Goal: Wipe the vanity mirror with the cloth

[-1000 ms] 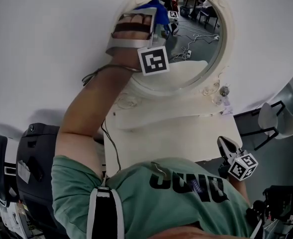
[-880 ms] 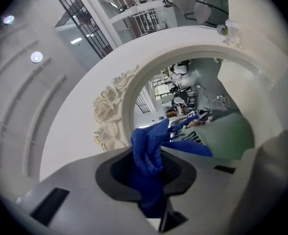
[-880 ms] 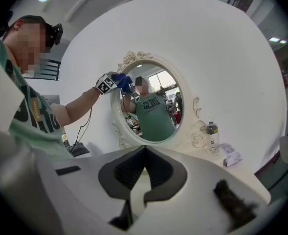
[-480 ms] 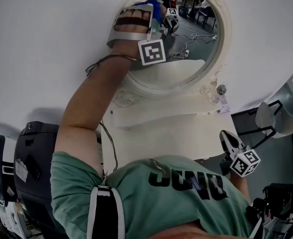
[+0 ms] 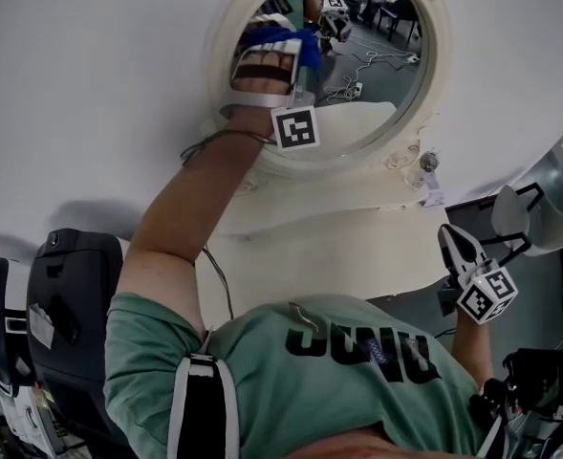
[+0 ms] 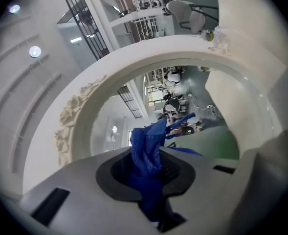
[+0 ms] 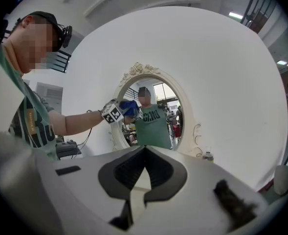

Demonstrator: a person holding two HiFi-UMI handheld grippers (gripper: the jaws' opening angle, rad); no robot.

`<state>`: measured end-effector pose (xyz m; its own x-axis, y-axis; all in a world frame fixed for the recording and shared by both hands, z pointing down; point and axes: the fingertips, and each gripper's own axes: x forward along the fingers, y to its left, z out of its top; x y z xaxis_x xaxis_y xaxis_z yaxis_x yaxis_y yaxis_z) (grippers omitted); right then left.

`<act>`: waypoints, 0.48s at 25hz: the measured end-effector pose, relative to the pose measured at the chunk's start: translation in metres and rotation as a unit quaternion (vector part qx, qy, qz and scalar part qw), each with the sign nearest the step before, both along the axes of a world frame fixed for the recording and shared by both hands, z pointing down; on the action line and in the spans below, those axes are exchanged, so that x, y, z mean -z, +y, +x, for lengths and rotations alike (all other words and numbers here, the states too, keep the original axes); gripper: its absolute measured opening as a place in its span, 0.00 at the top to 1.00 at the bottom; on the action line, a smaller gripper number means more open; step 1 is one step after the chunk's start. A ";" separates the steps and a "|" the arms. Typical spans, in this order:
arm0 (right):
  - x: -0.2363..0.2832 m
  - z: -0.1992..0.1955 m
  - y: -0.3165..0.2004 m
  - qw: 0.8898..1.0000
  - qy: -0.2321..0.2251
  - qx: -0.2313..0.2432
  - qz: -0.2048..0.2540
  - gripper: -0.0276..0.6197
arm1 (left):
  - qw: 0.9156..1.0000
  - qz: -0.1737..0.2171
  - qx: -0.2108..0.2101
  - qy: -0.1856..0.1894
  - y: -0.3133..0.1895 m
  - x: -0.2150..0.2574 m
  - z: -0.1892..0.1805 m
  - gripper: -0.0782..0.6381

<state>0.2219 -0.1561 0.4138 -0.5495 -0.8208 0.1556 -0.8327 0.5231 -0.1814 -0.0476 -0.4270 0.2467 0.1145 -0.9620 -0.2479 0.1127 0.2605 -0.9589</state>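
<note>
Cloth (image 6: pixel 146 153), blue and bunched, is pinched between the jaws of the left gripper (image 6: pixel 151 177), which are closed tight on its lower part, so a loose tuft sticks out ahead of them. In the left gripper view that tuft meets its own reflection, so it seems to touch the glass of the mirror (image 6: pixel 217 131). The glass lies straight ahead along the jaws, with the carved frame curving round to the left and above.

In the head view the left gripper (image 5: pixel 298 51) and cloth (image 5: pixel 279 36) sit at the left part of the mirror (image 5: pixel 381 65), close to the frame. Most of the bare glass spreads to the gripper's right and toward the table (image 5: pixel 338 247). The right gripper view shows the mirror (image 7: pixel 156 94) as an upright oval, so its long axis runs top to bottom, and strokes that way would likely cover most.

The right gripper (image 7: pixel 144 173) has its jaws together on nothing. It hangs low off the table's right edge (image 5: pixel 456 245), well apart from the mirror. The left hand is the nearer one by far, and the wiping falls to it.
</note>
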 end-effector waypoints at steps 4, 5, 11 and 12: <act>0.008 -0.003 -0.001 1.000 0.011 0.003 0.004 0.95 | 0.996 -0.080 -0.010 -0.034 -0.001 -0.123 0.016 0.80; 0.008 -0.003 0.000 1.000 0.013 0.001 0.002 0.95 | 0.994 -0.102 -0.009 -0.046 -0.001 -0.157 0.018 0.80; -0.001 0.007 0.003 0.999 0.020 -0.019 -0.017 0.95 | 0.959 -0.268 0.019 -0.092 0.003 -0.346 0.017 0.78; -0.002 0.008 0.004 0.999 0.022 -0.022 -0.019 0.95 | 0.953 -0.288 0.022 -0.091 0.004 -0.363 0.016 0.79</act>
